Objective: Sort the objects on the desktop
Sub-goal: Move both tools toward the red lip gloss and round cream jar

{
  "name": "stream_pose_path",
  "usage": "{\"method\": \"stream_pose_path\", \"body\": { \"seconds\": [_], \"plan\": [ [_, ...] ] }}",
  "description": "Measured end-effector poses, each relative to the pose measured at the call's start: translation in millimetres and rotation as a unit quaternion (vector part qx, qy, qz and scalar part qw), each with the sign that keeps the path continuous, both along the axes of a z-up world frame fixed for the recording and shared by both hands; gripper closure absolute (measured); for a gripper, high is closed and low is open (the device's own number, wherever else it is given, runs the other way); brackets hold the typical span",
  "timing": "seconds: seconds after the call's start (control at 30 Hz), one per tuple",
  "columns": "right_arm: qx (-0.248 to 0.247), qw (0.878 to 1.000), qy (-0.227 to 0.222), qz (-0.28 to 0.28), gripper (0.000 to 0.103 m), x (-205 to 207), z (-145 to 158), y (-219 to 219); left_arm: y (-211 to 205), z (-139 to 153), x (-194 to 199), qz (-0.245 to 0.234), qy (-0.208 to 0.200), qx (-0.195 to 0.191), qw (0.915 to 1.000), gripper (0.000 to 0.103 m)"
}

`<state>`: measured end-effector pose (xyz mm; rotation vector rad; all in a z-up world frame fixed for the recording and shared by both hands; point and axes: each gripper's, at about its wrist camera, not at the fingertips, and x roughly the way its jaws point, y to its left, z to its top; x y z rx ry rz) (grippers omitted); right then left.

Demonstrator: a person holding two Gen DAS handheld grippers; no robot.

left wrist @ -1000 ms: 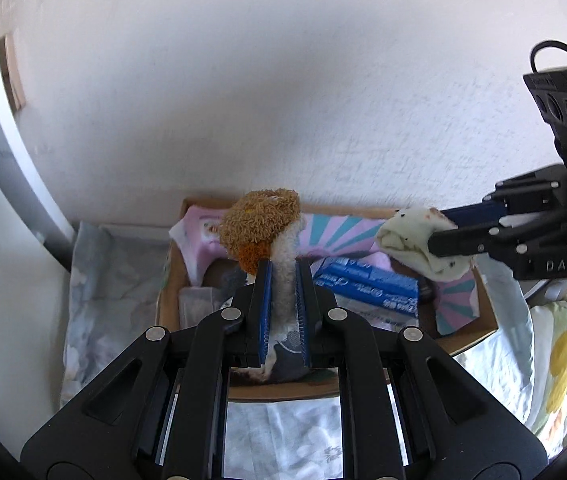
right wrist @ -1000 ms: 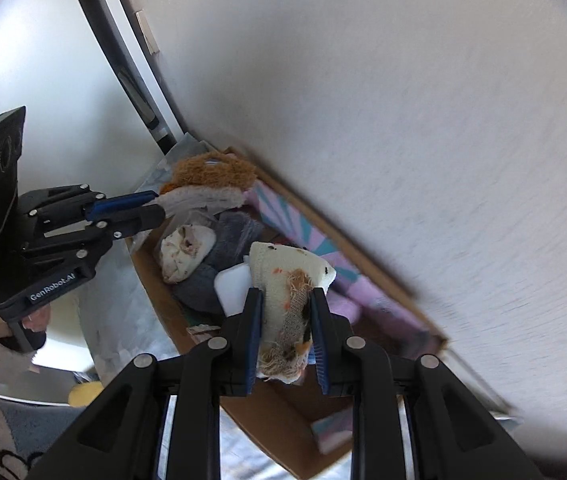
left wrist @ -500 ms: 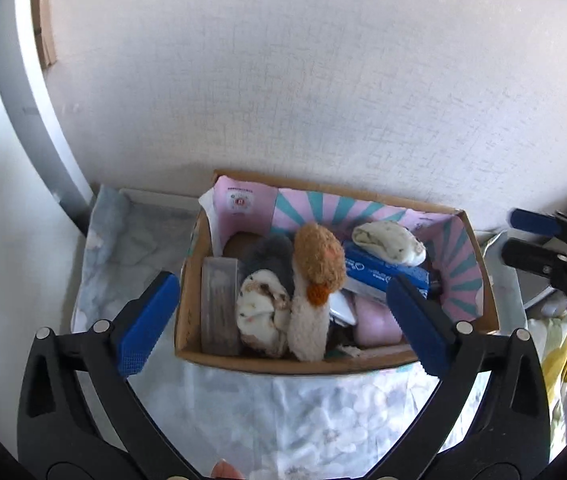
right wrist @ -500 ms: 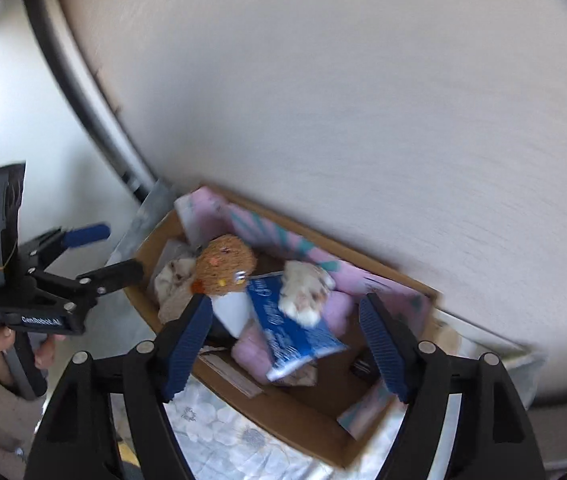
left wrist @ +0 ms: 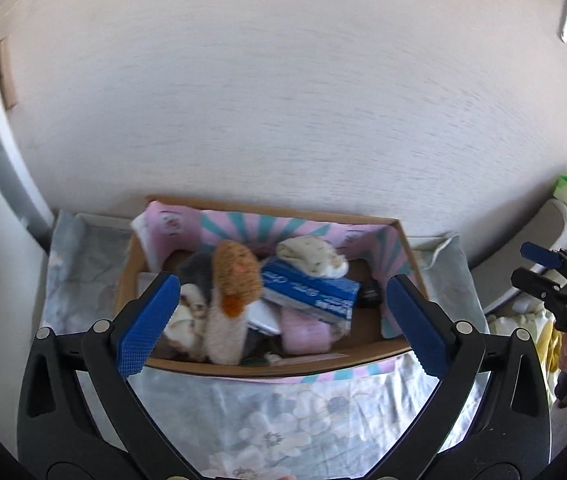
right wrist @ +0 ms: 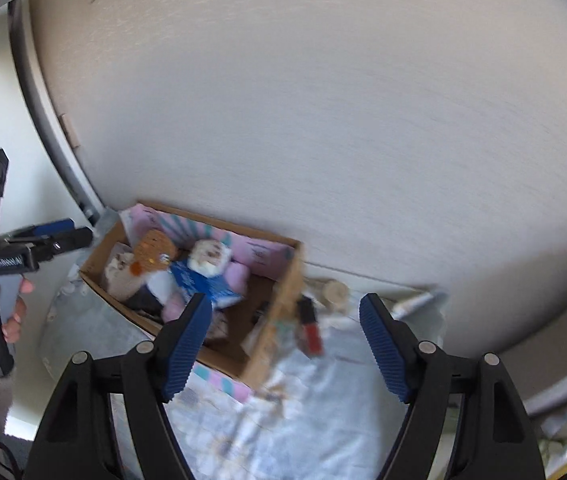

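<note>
Your left tool point(left wrist: 279, 322) stands spread wide with nothing between its blue pads point(left wrist: 145, 326), hovering over the near edge of the cardboard box point(left wrist: 283, 368). The box sits on a pale floral cloth point(left wrist: 283, 420) against the white wall point(left wrist: 283, 100), lined with pink and teal striped paper. Inside it, from left to right in the left wrist view, you have a white and tan plush point(left wrist: 181, 318) at the left end, a cream plush with a fuzzy brown head point(left wrist: 235, 276) leaning upright beside it, a blue printed pack point(left wrist: 311, 290) lying flat, a pale spotted cloth bundle point(left wrist: 311, 258) resting on that pack, and a pink roll point(left wrist: 305, 332) below it. Your right tool point(right wrist: 283, 340) is released too, jaws apart and empty, pointing down at the right end of the box. Just beyond that end, on the cloth, lie a red and black tube point(right wrist: 309, 330), a small beige jar point(right wrist: 335, 292) and a white tube point(right wrist: 413, 304), all blurred.
</note>
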<state>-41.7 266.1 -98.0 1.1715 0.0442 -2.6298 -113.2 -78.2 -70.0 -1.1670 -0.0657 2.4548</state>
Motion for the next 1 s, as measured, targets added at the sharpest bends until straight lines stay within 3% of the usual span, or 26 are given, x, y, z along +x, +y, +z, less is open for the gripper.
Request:
{"method": "stream_pose_path", "body": {
  "seconds": [0.43, 0.63, 0.73, 0.83, 0.9, 1.0],
  "plan": [
    [-0.028, 0.999, 0.006, -0.027, 0.03, 22, 11, 63, 85, 13, 46, -0.056, 0.025, 0.009, 0.998, 0.0],
    [-0.049, 0.999, -0.001, 0.008, 0.03, 14, 17, 87, 138, 17, 88, -0.09, 0.028, 0.054, 0.9941, 0.0],
    [-0.029, 0.998, -0.005, 0.049, 0.031, -1, 14, 90, 175, -2, 109, -0.106, 0.018, 0.047, 0.9931, 0.001],
    [0.013, 0.994, -0.008, 0.113, 0.031, -20, -2, 82, 207, -37, 124, -0.077, 0.014, 0.042, 0.996, 0.007],
    [0.024, 0.988, -0.012, 0.15, 0.042, -33, -16, 77, 226, -68, 127, -0.028, 0.022, 0.034, 0.9988, 0.022],
    [0.035, 0.975, -0.043, 0.215, 0.052, -63, -48, 64, 247, -104, 113, 0.046, 0.02, 0.017, 0.9986, 0.032]
  ]
}}
